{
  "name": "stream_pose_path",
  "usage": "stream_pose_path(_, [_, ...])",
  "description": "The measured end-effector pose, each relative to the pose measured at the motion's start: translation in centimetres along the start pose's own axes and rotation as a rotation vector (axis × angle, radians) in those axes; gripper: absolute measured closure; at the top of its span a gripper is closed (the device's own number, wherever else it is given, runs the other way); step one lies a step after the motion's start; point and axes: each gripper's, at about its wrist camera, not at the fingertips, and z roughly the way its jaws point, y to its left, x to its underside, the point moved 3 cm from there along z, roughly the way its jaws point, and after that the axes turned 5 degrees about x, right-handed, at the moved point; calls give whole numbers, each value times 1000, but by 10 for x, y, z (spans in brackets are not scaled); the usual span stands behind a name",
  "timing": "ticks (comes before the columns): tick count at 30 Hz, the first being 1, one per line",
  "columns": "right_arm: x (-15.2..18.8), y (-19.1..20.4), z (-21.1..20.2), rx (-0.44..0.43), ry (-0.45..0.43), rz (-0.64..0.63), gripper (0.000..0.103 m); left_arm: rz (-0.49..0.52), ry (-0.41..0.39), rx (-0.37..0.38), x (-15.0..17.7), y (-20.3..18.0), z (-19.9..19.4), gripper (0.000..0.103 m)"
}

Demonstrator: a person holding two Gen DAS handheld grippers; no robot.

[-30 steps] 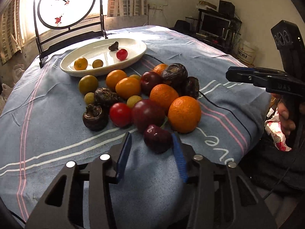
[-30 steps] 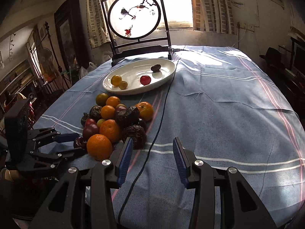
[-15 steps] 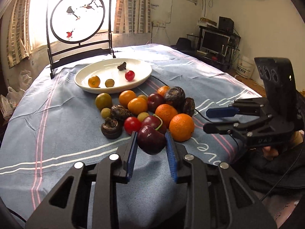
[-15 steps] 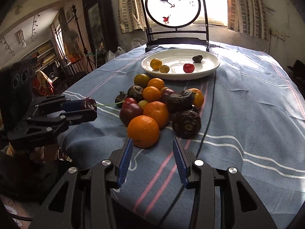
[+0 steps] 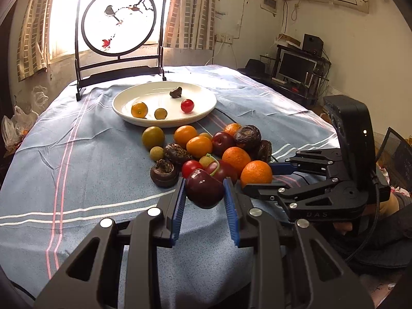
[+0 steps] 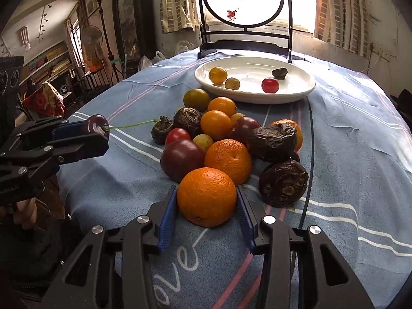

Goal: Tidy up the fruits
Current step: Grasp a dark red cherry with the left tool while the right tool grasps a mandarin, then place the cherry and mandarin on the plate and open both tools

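Lived-in home: curtains (image 5: 189, 13), bookshelves (image 6: 55, 61), monitor (image 5: 296, 68).

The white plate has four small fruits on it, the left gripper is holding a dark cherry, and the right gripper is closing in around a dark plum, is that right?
Not quite. The right gripper has its fingers on either side of an orange, not a plum; the right wrist view shows it. The rest stands: the white plate holds four small fruits, and the left gripper holds the dark cherry.

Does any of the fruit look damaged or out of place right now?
Yes. Two dark fruits on the right side of the pile look shrivelled and wrinkled, as if spoiling. The cherry in the left gripper has a pale scuff on top. A black cable runs across the cloth beside the pile.
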Motion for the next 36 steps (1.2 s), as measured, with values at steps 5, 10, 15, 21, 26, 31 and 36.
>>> stream_pose_path(5, [-6,-7,-26,-32,-59,13,60,-20,-15,8,-7,6,0,75])
stream_pose_path(10, [-43,-40,-43,-23,-125,72,60,-41,-40,12,-36,19,8,75])
stream_pose_path(15, [-99,-77,-27,-13,-148,123,60,-29,-52,-5,-87,37,39,75])
stream_pose_path(21, [-153,-104,46,38,-69,164,60,-115,16,-37,-138,79,110,74])
stream_pose_path(26, [-173,-115,100,92,-17,166,59,-207,96,-58,-159,114,167,74])
stream_pose_path(31, [-178,-119,93,132,-85,150,51,-275,71,-88,-162,132,162,53])
stream_pose_path(36, [-164,-115,48,110,-136,156,51,-196,42,-111,-143,116,115,40])
